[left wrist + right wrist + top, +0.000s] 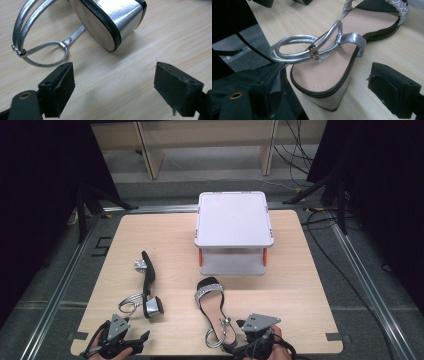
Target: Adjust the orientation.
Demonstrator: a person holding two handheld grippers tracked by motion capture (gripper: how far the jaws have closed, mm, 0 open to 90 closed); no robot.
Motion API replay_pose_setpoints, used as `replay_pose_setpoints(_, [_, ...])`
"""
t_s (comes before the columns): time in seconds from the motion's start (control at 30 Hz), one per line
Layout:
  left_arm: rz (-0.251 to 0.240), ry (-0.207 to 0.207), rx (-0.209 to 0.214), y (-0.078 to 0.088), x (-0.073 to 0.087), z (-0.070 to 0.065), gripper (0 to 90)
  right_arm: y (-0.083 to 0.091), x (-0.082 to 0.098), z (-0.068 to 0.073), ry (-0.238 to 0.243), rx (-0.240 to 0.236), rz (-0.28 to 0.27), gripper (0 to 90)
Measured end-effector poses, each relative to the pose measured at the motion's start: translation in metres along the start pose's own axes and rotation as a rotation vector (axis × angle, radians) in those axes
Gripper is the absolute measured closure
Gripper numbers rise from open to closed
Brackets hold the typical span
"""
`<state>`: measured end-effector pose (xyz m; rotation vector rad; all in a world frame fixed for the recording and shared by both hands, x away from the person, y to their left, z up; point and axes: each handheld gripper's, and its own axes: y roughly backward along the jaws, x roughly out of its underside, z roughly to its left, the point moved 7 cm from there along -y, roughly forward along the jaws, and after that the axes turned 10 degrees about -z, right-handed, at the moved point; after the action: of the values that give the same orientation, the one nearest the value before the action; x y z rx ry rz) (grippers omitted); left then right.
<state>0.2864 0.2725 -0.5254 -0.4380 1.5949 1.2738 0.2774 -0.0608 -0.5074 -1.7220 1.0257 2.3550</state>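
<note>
Grippers are sitting at the near edge of the table (165, 227), one in each of the person's hands. The left gripper (131, 340) is resting with its jaws spread wide and nothing between them; just ahead of it the left sandal (148, 285) is lying on its side, silver heel toward the jaws and sole showing, with its ankle strap (40, 47) looping loose on the wood. The right gripper (239, 347) is also standing wide, its jaws on either side of the heel of the right sandal (212, 307) without pressing on it. That sandal is standing upright, toe strap pointing away toward the white two-tier rack (234, 232) at the far middle of the table.

Risk, as judged from here: the right sandal's heel is sitting very near the table edge, so a nudge from either jaw could be tipping it off. Closing on the loose strap loop (297, 48) instead of the heel would be giving a weak, swinging hold.
</note>
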Motion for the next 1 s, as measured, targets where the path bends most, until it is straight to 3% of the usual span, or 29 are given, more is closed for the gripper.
replay_pose_setpoints(0.03, [0.0,0.0,0.0,0.0,0.0,0.0,16.5,0.0,0.0,0.0,0.0,0.0,0.0,15.7])
replay_pose_setpoints(0.07, [0.011,-0.033,-0.001,0.0,0.0,0.003,16.5,-0.002,0.001,0.002,0.019,0.002,0.008,16.0])
replay_pose_setpoints(0.1, [-0.002,0.0,0.001,0.0,0.0,0.0,16.5,-0.004,0.002,0.001,0.042,0.009,0.01,16.6])
replay_pose_setpoints(0.23, [0.002,0.002,-0.002,0.0,0.0,0.0,16.5,-0.004,0.004,0.0,0.042,0.019,0.027,17.5])
replay_pose_setpoints(0.4, [0.006,-0.006,-0.003,0.001,0.0,0.001,16.5,0.001,0.004,-0.002,0.029,-0.028,0.048,28.5])
replay_pose_setpoints(0.6, [0.006,-0.006,-0.004,0.001,0.0,0.001,16.5,0.011,0.004,-0.01,0.043,-0.035,0.067,35.9])
replay_pose_setpoints(0.7, [0.006,-0.005,-0.004,0.001,0.0,0.001,16.5,0.019,0.004,-0.019,0.052,-0.015,0.08,36.2])
replay_pose_setpoints(1.0, [0.007,-0.005,-0.003,0.001,0.0,0.001,16.5,0.035,0.006,-0.042,0.019,0.038,0.096,37.9])
